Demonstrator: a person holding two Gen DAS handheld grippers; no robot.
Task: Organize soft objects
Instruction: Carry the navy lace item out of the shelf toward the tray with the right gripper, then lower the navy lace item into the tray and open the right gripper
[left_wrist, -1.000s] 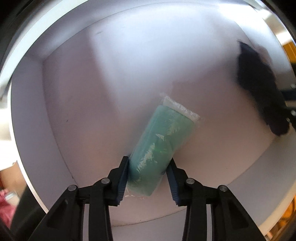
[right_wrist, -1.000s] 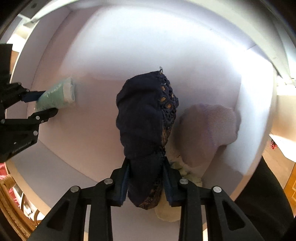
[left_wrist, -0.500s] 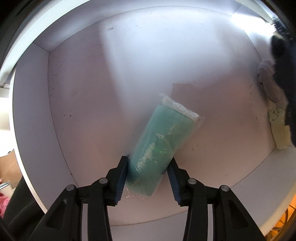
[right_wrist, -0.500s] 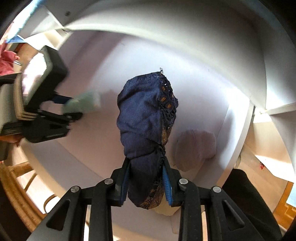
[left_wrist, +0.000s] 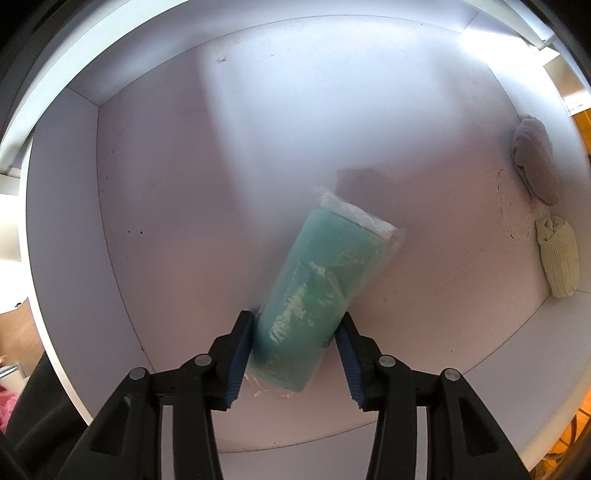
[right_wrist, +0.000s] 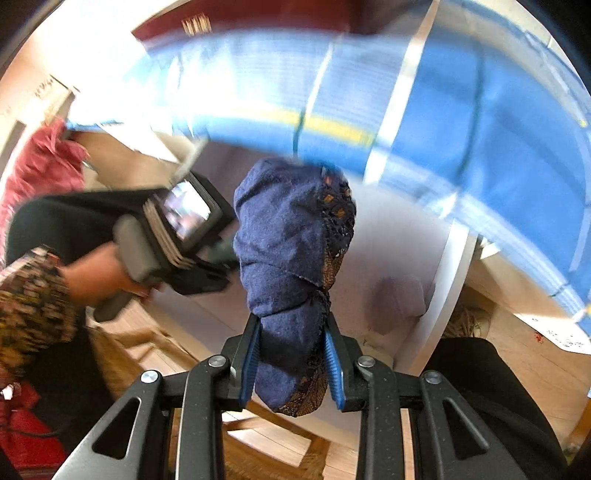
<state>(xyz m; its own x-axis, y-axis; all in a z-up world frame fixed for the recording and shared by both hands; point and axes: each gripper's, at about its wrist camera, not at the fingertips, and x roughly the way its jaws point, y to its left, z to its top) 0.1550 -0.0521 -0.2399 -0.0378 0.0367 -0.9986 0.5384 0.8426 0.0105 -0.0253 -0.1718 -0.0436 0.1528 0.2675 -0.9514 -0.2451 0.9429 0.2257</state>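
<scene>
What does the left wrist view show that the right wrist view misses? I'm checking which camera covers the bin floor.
Only the left wrist view: the left tool, jaws opening around the wrapped green roll lying on the bin floor, and a cream sock by the right wall.
Only the right wrist view: the right tool shut on a navy cloth, a hand, and a blurred blue surface above.
Both: the white bin and the grey sock.

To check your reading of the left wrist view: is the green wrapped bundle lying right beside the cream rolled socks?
No, the green wrapped bundle lies mid-floor, well apart from the cream rolled socks at the bin's right wall.
</scene>
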